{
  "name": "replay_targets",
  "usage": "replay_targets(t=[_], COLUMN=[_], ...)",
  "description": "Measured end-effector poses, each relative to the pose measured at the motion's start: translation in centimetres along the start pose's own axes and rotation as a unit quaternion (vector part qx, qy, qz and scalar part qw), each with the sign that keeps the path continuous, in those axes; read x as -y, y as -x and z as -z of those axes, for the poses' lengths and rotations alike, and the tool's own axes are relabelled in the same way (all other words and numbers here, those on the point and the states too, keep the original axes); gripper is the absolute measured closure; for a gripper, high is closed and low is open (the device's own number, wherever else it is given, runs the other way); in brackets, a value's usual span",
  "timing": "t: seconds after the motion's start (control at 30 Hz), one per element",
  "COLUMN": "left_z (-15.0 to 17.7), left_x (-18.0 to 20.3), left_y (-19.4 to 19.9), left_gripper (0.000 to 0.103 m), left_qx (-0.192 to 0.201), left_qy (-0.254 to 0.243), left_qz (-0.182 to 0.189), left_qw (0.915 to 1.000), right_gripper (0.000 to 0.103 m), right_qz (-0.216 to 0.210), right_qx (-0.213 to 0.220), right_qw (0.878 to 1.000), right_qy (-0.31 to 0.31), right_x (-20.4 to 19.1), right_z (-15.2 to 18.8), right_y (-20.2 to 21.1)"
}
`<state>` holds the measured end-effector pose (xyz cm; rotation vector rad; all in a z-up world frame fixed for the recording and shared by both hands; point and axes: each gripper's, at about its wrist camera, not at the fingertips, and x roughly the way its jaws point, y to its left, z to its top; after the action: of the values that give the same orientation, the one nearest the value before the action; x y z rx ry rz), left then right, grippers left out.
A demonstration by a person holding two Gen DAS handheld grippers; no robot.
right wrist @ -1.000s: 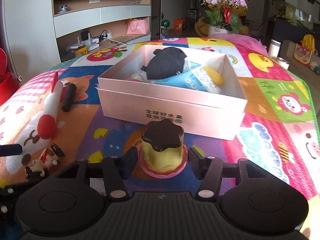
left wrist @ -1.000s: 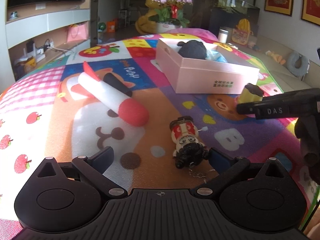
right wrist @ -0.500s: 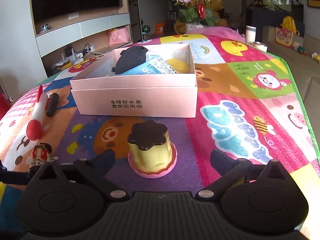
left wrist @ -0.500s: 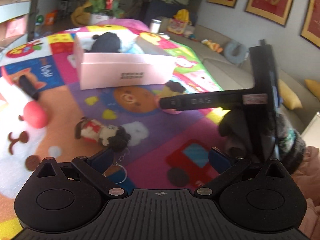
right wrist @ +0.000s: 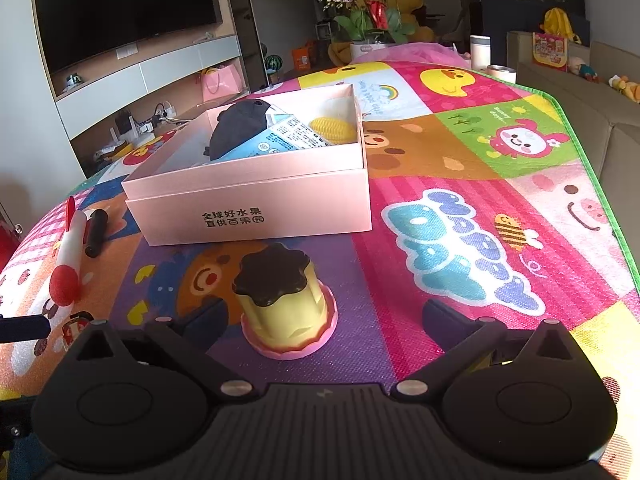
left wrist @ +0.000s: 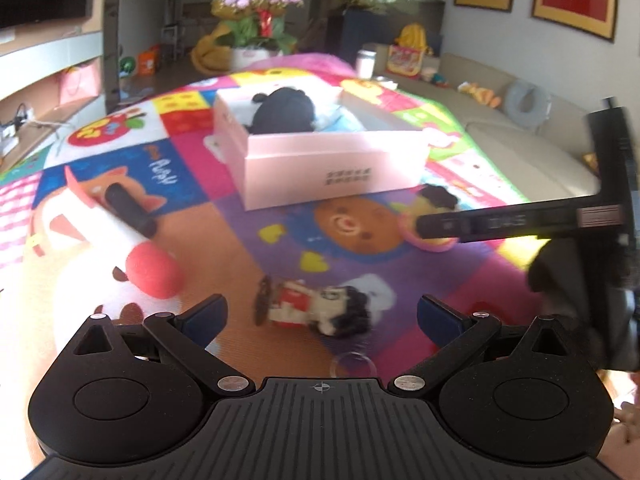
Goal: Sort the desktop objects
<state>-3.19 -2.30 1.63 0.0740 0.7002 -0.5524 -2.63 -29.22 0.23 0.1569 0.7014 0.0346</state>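
My left gripper (left wrist: 322, 314) is open, with a small doll keychain (left wrist: 316, 310) in red and black lying on the mat between its fingers. My right gripper (right wrist: 320, 318) is open around a yellow pudding toy (right wrist: 282, 304) with a dark top and pink base, which stands on the mat; it also shows in the left wrist view (left wrist: 434, 204) behind the right gripper's finger. A pink box (right wrist: 256, 204) holds a black plush, a blue pack and a yellow item. A white and red rocket toy (left wrist: 120, 236) and a black marker (left wrist: 128, 210) lie at the left.
A colourful cartoon mat (right wrist: 460, 208) covers the table, with its green edge at the right (right wrist: 600, 184). A sofa (left wrist: 500, 120) lies beyond the right side. A flower pot (right wrist: 368, 12) and a TV cabinet (right wrist: 140, 72) stand at the back.
My right gripper opened and let go of the pudding toy, which now stands on the mat. My left gripper swung about and now has the doll between its open fingers.
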Motion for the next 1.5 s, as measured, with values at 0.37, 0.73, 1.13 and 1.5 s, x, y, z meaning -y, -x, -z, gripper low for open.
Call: replay_targets(t=[0.37,0.73,1.13,1.5], left_z=[0.0,0.7,1.1,0.5], left_x=[1.1,0.5,-0.6,0.1], left_y=[-1.7,-0.2,0.2,-0.5], left_gripper=[0.005,0.032,0.025,0.032], left_qx=[-0.005,-0.003,0.003,-0.005], left_qy=[-0.015,0.001,0.021,-0.005], left_qz=[-0.018,-0.040,-0.026,-0.046], left_qw=[0.9997,0.9992,0.9994,0.9989], right_gripper=[0.000,0.003,0.037,0.047], right_qz=[0.004,0.031,-0.002,-0.014], right_qx=[-0.003,0.031,-0.012,-0.015], right_qw=[1.000,0.995,0.994,0.994], right_qy=[0.004,0.087,0.111,0.103], right_x=[-0.1,-2.9,-3.6,-3.6], right_z=[0.1,0.7,0.1,0.0], right_y=[-0.1,0.9,-0.5,0.6])
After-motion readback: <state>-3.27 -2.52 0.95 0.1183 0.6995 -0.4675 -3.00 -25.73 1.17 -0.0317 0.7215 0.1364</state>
